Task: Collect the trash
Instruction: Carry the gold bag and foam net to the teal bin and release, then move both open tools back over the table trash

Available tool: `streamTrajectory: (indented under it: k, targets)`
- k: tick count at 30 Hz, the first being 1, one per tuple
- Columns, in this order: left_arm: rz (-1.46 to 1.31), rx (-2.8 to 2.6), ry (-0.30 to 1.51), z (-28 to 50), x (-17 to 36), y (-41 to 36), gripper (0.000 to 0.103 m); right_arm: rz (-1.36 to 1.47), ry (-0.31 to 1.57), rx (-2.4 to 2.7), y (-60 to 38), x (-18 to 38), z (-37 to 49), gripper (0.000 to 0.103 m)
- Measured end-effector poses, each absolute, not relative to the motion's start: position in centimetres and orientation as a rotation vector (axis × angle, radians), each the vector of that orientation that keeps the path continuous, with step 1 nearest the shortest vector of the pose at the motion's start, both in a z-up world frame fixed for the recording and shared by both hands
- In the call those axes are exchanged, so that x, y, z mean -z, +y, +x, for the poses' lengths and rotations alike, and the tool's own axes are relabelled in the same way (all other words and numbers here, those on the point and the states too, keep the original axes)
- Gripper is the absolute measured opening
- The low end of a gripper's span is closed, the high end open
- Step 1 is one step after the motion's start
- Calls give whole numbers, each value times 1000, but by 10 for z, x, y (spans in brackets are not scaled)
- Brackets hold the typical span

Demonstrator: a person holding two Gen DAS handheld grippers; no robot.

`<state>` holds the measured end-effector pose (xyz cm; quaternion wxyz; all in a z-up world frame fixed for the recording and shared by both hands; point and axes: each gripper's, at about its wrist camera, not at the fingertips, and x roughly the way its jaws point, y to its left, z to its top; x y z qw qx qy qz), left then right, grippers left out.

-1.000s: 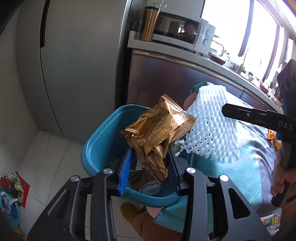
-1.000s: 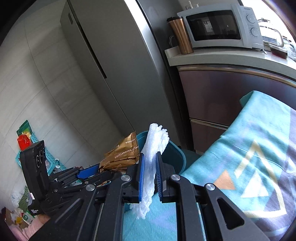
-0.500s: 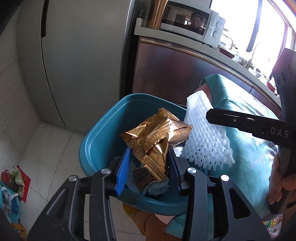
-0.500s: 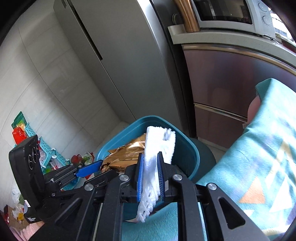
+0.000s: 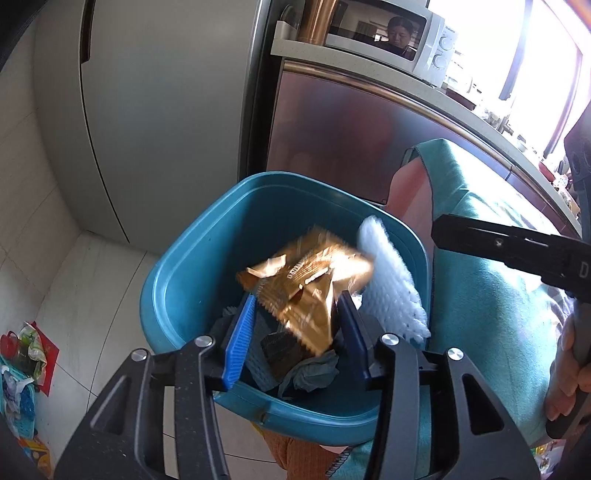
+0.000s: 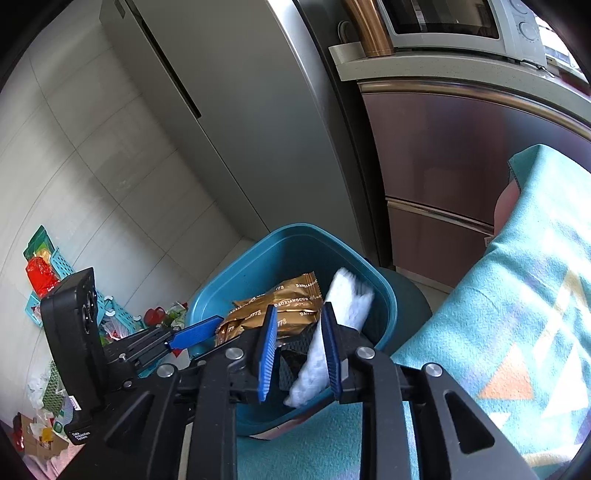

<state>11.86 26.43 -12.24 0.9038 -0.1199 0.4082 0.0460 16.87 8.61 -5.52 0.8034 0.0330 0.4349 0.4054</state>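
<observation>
A teal trash bin (image 5: pixel 192 280) stands on the floor below both grippers; it also shows in the right wrist view (image 6: pixel 280 254). My left gripper (image 5: pixel 297 306) is open over the bin, and a gold snack wrapper (image 5: pixel 310 291) drops, blurred, between its fingers. The wrapper also shows in the right wrist view (image 6: pixel 288 306). My right gripper (image 6: pixel 297 314) is open, and a white foam fruit net (image 6: pixel 332 332) slips down along its right finger into the bin. The net also shows in the left wrist view (image 5: pixel 391 291). Crumpled dark trash (image 5: pixel 295 365) lies in the bin.
A grey fridge (image 5: pixel 166 103) and a brown cabinet (image 5: pixel 351 140) with a microwave (image 5: pixel 391 33) stand behind the bin. A teal patterned cloth (image 6: pixel 517 314) covers the surface on the right. Loose litter and baskets (image 6: pixel 44 266) lie on the tiled floor at left.
Both grippers have moved down over the bin and opened. The gold wrapper and the foam net have been let go and are falling into the bin.
</observation>
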Motion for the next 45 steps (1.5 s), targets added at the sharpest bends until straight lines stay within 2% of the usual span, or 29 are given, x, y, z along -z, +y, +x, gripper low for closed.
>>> streamTrajectory:
  k: [14,22,33,45]
  targets:
    - [-230,-70,804,113,109,253,46,112,905,-881,56,50,153,23]
    - [-167,22,708,97,73,218,48,105,791,-888,13,25,120,30]
    - [-78,237,607,81,32,139,52,155,693,-743,-108,4,71,34]
    - [12,570,649,76,38,-3,55,295,660,-318,-273,14,3,39]
